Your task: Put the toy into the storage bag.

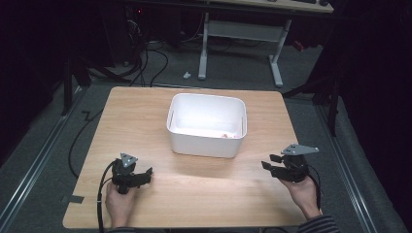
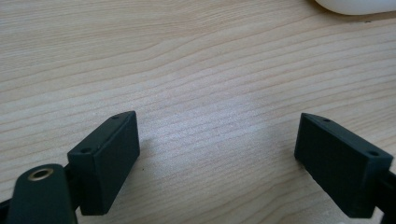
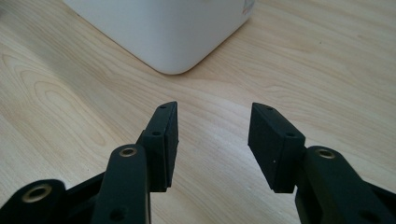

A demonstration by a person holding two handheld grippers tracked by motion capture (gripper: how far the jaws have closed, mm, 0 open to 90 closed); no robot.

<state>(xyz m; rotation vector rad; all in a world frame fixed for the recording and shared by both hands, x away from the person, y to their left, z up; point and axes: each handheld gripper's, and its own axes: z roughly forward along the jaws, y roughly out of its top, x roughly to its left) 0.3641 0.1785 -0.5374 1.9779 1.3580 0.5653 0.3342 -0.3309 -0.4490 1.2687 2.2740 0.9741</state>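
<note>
A white rectangular bin (image 1: 206,125) stands at the middle of the wooden table (image 1: 145,111); a small pinkish thing (image 1: 225,135) lies inside at its near right corner. My left gripper (image 1: 147,173) rests near the table's front left, its jaws wide apart over bare wood (image 2: 215,140) with nothing between them. My right gripper (image 1: 269,161) sits at the front right, pointing toward the bin. In the right gripper view its jaws (image 3: 212,135) stand partly apart with only wood between them, and the bin's corner (image 3: 173,32) rises just beyond.
The bin's rounded edge (image 2: 355,5) shows at the top of the left gripper view. Beyond the table stands a white-legged desk (image 1: 243,34) with cables on the grey floor. A broad stretch of wood lies between the two grippers.
</note>
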